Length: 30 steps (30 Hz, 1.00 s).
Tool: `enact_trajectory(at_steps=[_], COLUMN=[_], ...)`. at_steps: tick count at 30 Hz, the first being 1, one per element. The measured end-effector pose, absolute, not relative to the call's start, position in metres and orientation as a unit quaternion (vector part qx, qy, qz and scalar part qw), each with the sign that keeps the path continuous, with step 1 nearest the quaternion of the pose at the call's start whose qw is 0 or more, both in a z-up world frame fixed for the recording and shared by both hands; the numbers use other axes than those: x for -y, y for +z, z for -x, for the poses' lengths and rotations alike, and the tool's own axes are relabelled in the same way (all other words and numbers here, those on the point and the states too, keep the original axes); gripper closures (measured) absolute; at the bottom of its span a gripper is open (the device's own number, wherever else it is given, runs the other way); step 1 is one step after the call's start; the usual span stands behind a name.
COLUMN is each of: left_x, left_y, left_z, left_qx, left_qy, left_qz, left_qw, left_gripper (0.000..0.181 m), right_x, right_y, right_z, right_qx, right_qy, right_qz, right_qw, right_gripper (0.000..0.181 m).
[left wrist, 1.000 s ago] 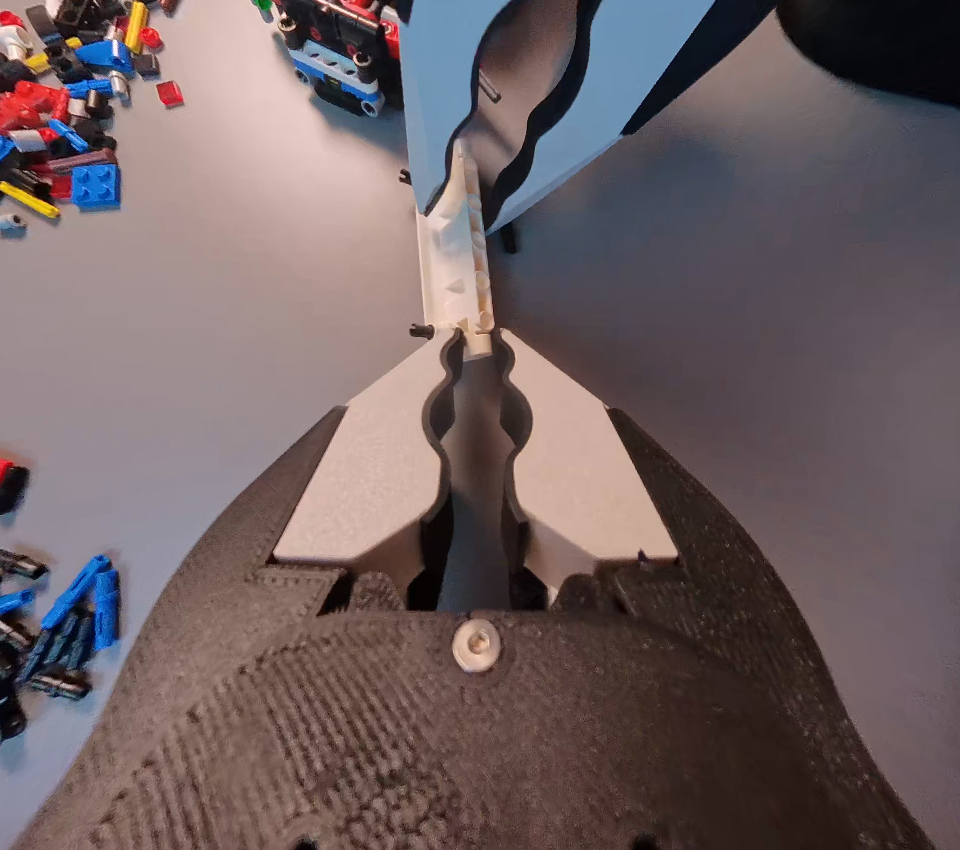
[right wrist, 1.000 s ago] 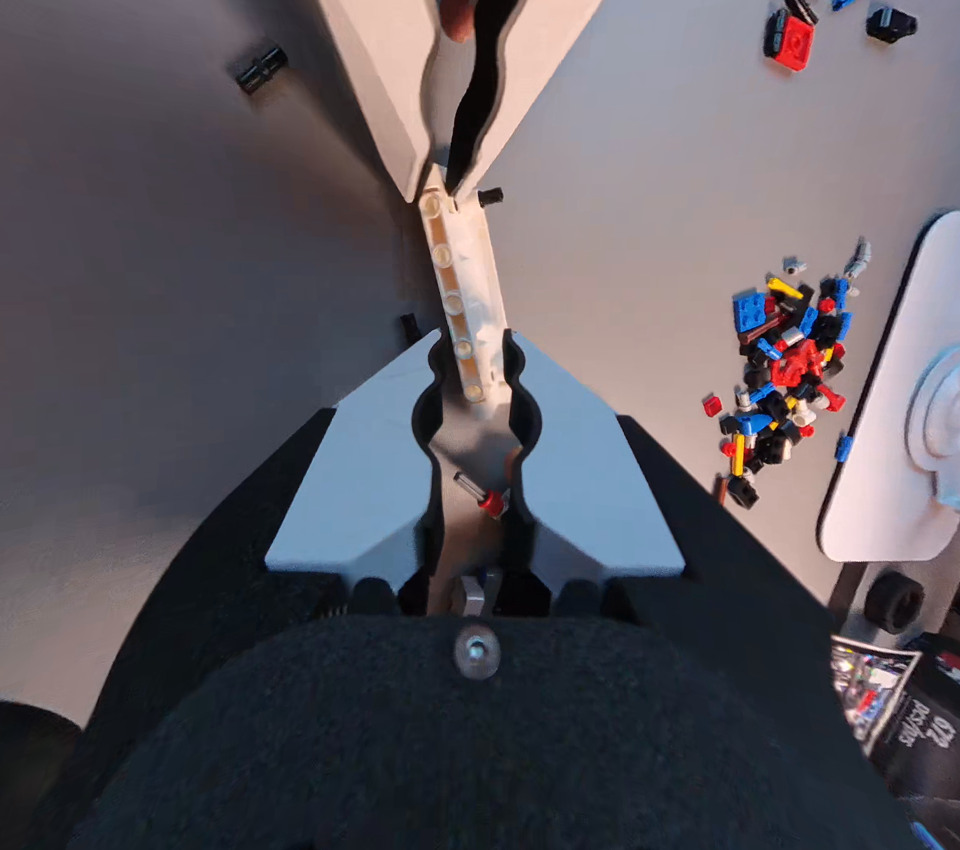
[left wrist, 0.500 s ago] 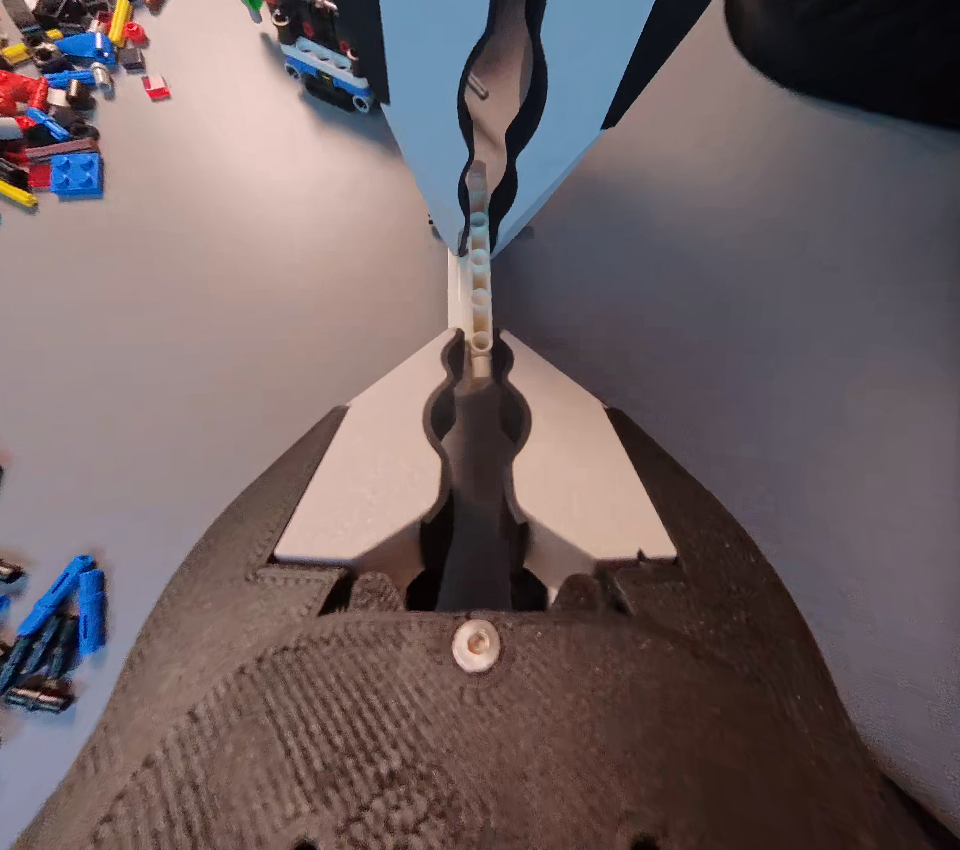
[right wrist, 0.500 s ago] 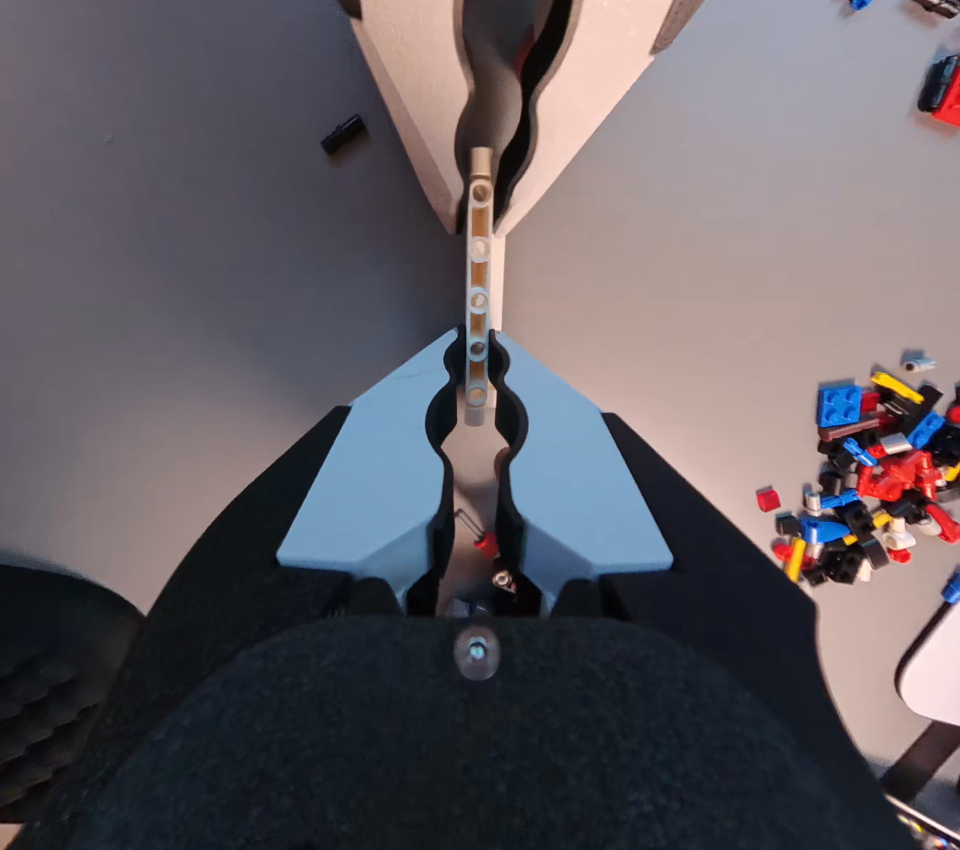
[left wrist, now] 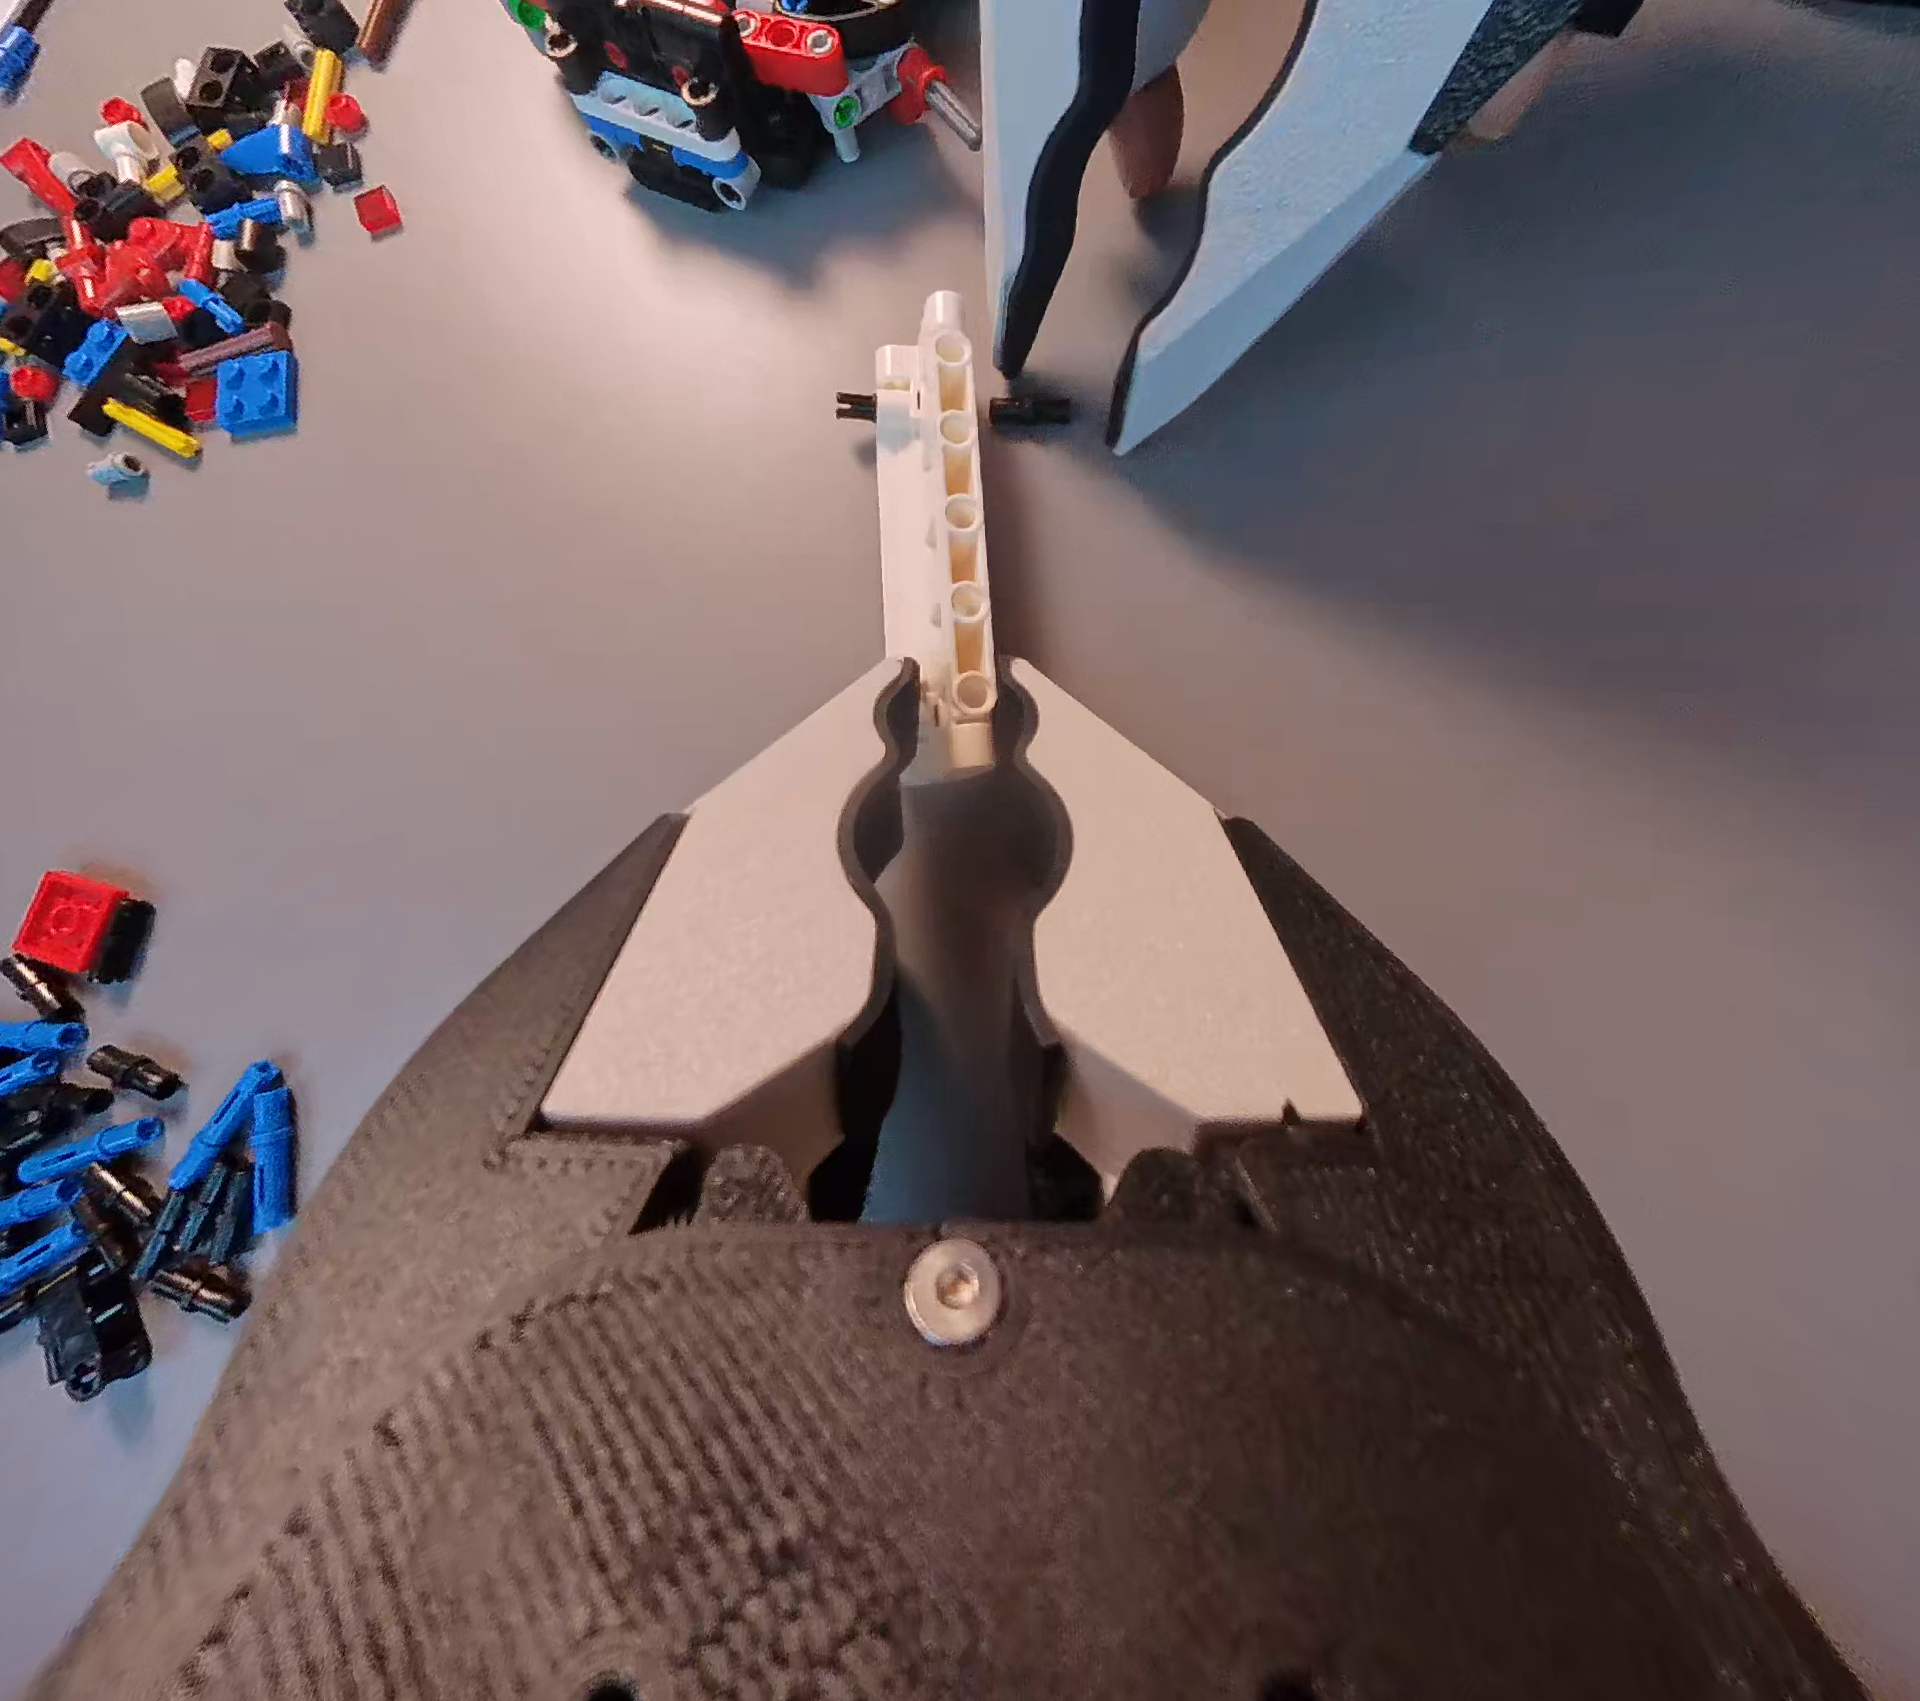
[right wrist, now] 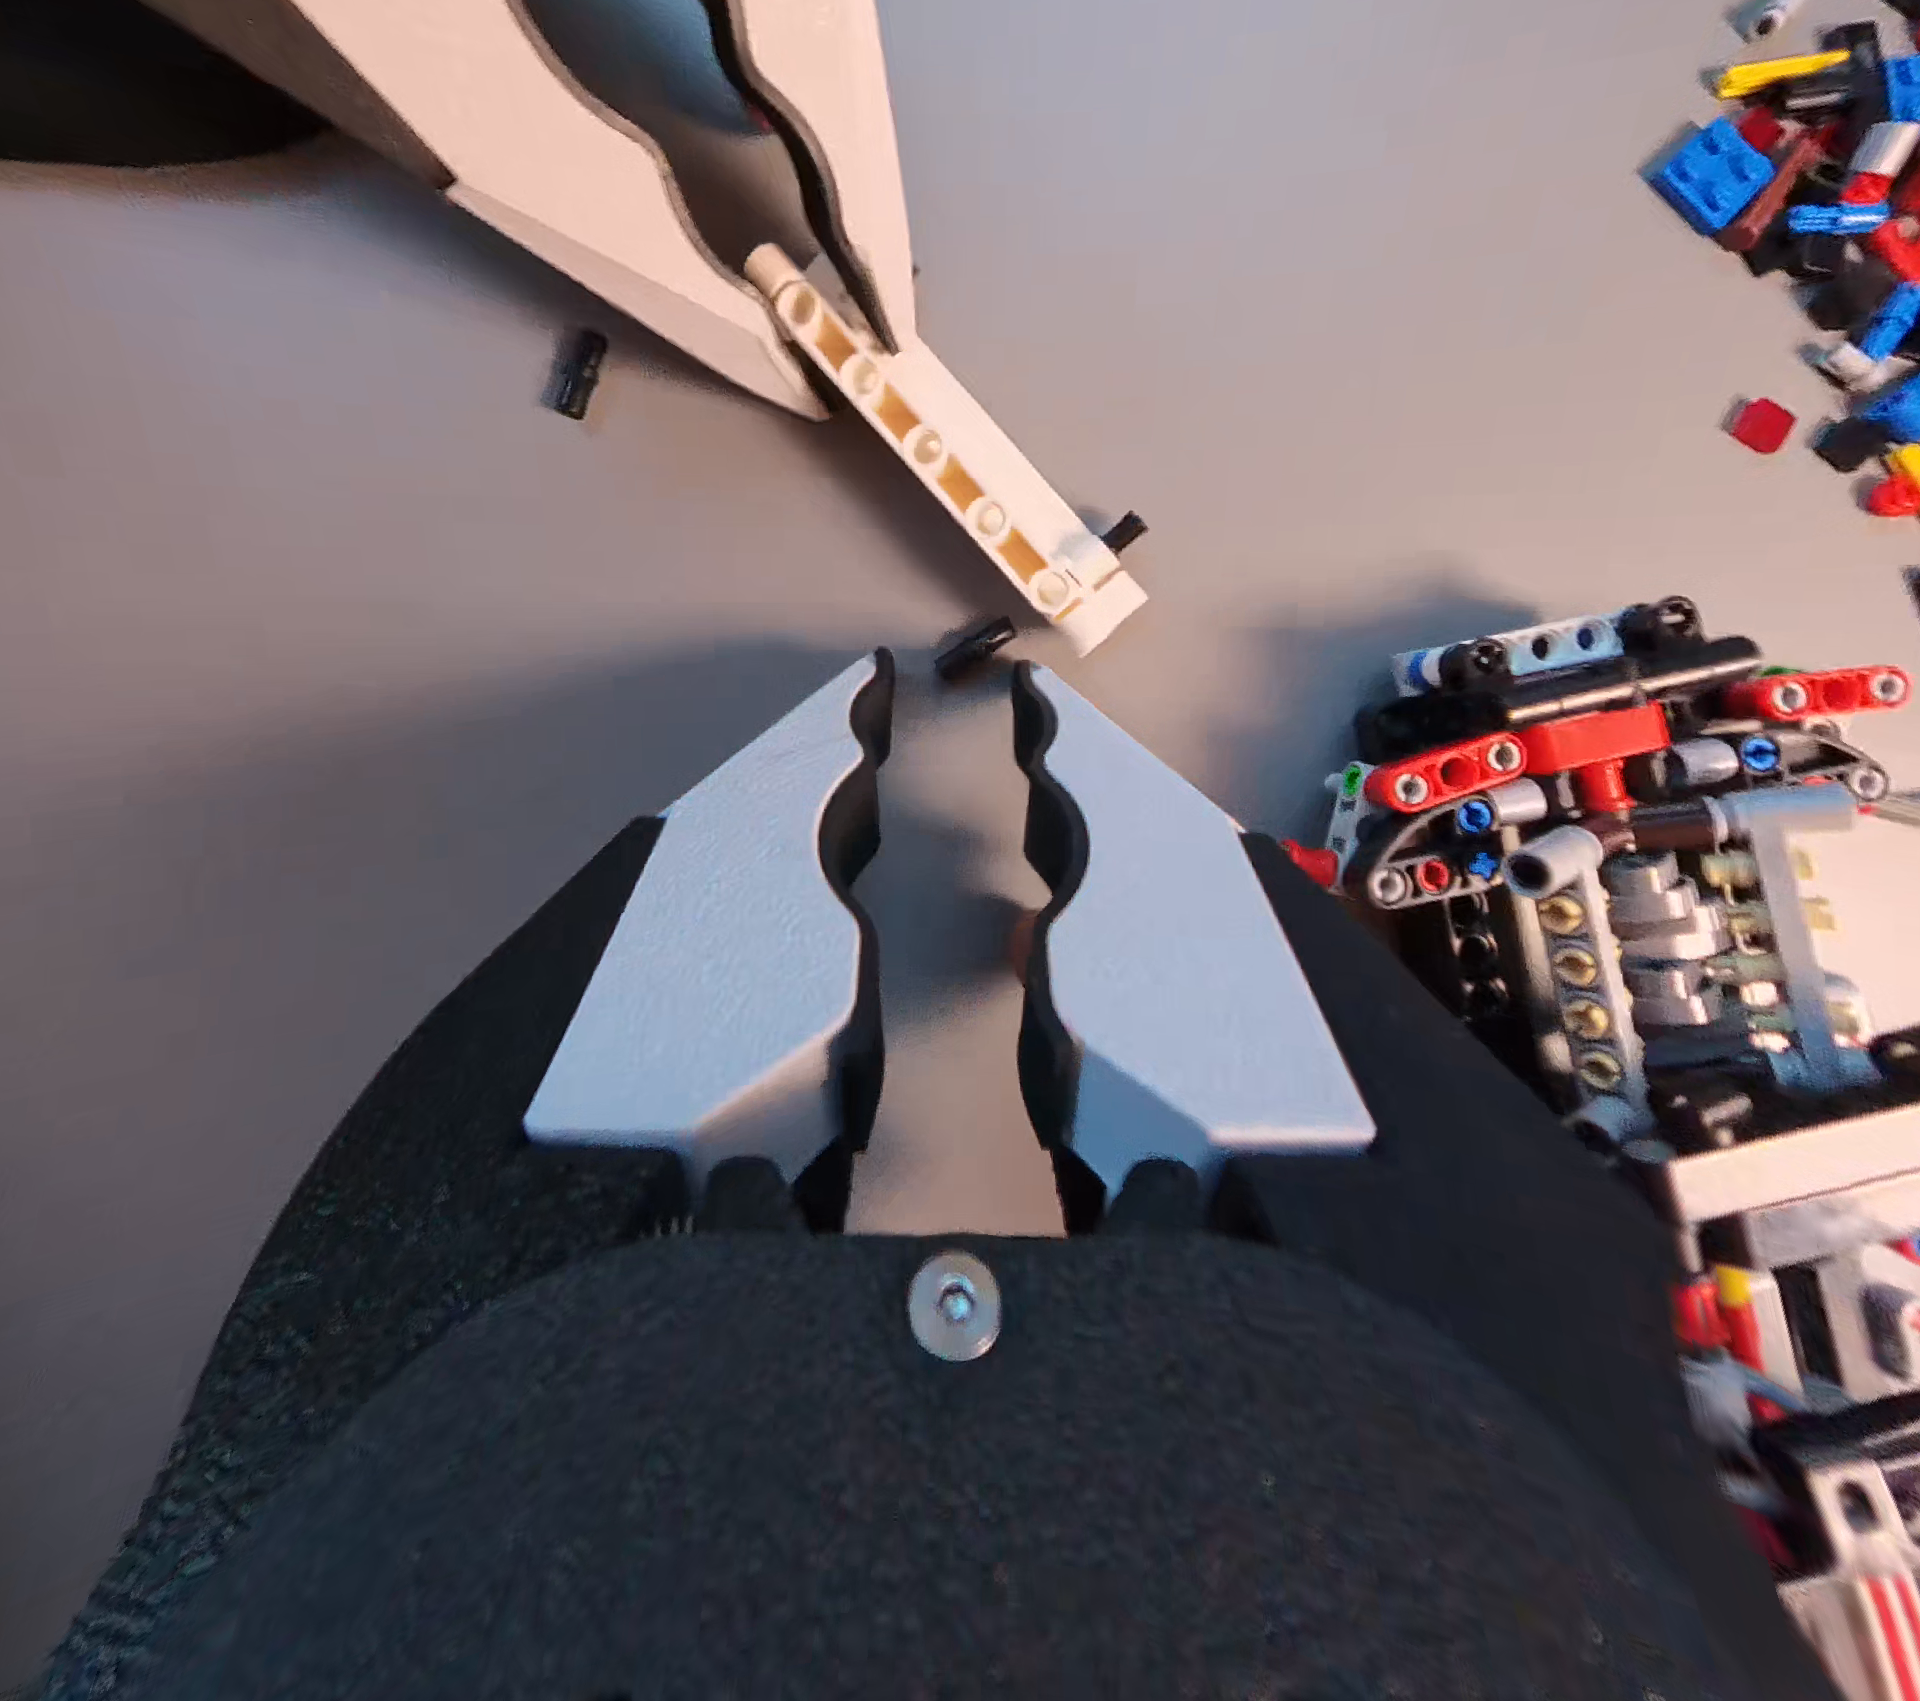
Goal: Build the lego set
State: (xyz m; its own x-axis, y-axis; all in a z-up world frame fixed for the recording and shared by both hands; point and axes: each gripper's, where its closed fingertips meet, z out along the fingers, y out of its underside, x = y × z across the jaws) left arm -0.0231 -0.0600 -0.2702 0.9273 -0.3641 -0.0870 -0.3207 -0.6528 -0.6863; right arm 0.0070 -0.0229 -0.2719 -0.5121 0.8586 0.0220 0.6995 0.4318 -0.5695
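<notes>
Left claw [left wrist: 956, 695]: pinching white beam [left wrist: 951, 529] by its near end, above the bench [left wrist: 520, 612]
Right claw [right wrist: 951, 675]: spread; tips beside loose black pin [right wrist: 974, 646]
Built model [right wrist: 1621, 872]: on bench, right of right claw

It looks like a hobby or test bench, though the room itself is not in view. The grey table [left wrist: 1558, 716] is plain and smooth, lit from the side. Loose toy bricks lie in a mixed heap [left wrist: 145, 280], and blue and black pins [left wrist: 125, 1173] lie sorted in another. A half-built model [left wrist: 717, 20] stands near them, and a printed booklet [right wrist: 1860, 1443] lies beside it.
</notes>
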Motion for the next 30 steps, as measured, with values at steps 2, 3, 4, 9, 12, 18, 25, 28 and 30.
enact_trajectory(at_steps=[2, 3, 4, 9, 12, 18, 25, 28, 30], left_x=[0.061, 0.061, 0.061, 0.064, 0.063, 0.061, 0.062, 0.063, 0.064], left_y=[-0.27, -0.27, -0.27, -0.27, -0.262, -0.234, -0.228, -0.228, -0.224], left_z=[0.02, 0.019, 0.018, 0.012, 0.009, -0.016, -0.025, -0.025, -0.026], left_qx=[-0.19, -0.192, -0.192, -0.192, -0.189, -0.219, -0.25, -0.246, -0.244], left_qy=[-0.032, -0.034, -0.036, -0.059, -0.074, -0.145, -0.14, -0.151, -0.166], left_qz=[0.909, 0.909, 0.909, 0.909, 0.902, 0.858, 0.841, 0.841, 0.835], left_qw=[0.37, 0.369, 0.368, 0.364, 0.382, 0.442, 0.459, 0.457, 0.465], left_gripper=[0.168, 0.168, 0.168, 0.161, 0.158, 0.161, 0.174, 0.176, 0.177], right_x=[0.023, 0.023, 0.024, 0.022, 0.029, 0.05, 0.066, 0.067, 0.068], right_y=[-0.272, -0.272, -0.273, -0.273, -0.266, -0.23, -0.23, -0.228, -0.222], right_z=[-0.005, -0.005, -0.005, -0.004, -0.019, -0.024, -0.019, -0.02, -0.02], right_qx=[0.824, 0.824, 0.826, 0.834, 0.859, 0.846, 0.869, 0.87, 0.862], right_qy=[0.252, 0.251, 0.25, 0.253, 0.269, 0.343, 0.333, 0.336, 0.355], right_qz=[0.479, 0.478, 0.475, 0.457, 0.404, 0.369, 0.322, 0.313, 0.31], right_qw=[0.168, 0.17, 0.172, 0.178, 0.164, 0.173, 0.174, 0.178, 0.186], right_gripper=[0.166, 0.168, 0.171, 0.179, 0.179, 0.179, 0.179, 0.179, 0.179])
